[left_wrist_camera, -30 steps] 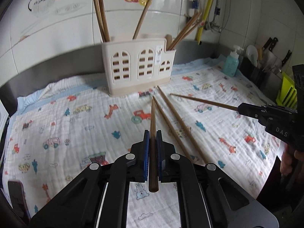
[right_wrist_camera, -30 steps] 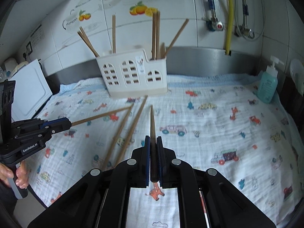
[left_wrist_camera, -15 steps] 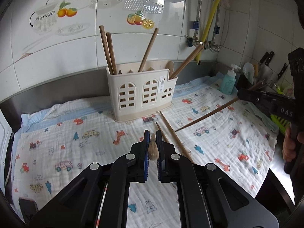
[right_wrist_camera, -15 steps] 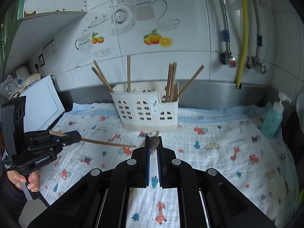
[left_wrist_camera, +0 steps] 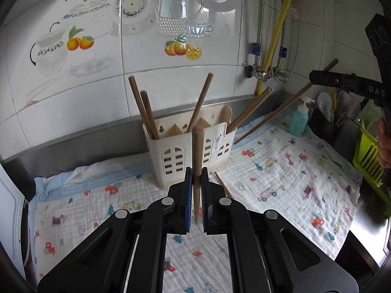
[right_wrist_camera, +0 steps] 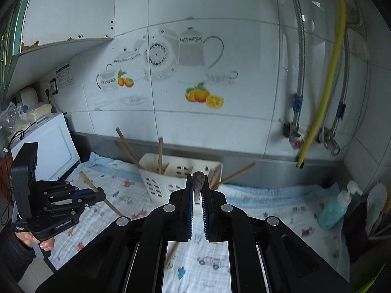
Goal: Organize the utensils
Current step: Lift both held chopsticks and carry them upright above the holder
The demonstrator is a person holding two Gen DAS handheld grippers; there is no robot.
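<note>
In the left wrist view the left claw (left_wrist_camera: 196,180) is clamped on an upright chopstick (left_wrist_camera: 197,156) at frame centre, before the white holder (left_wrist_camera: 190,153). Only the right wrist view shows the right claw (right_wrist_camera: 198,190) pinching its own chopstick (right_wrist_camera: 198,183) end-on, a loose chopstick (right_wrist_camera: 172,254) on the cloth-covered desk (right_wrist_camera: 268,210) at lower centre.

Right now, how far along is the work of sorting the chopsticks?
Done: several chopsticks stand in the white holder. In hand: the left gripper and right gripper each grip one chopstick. Left: at least one loose chopstick lies on the cloth.
</note>
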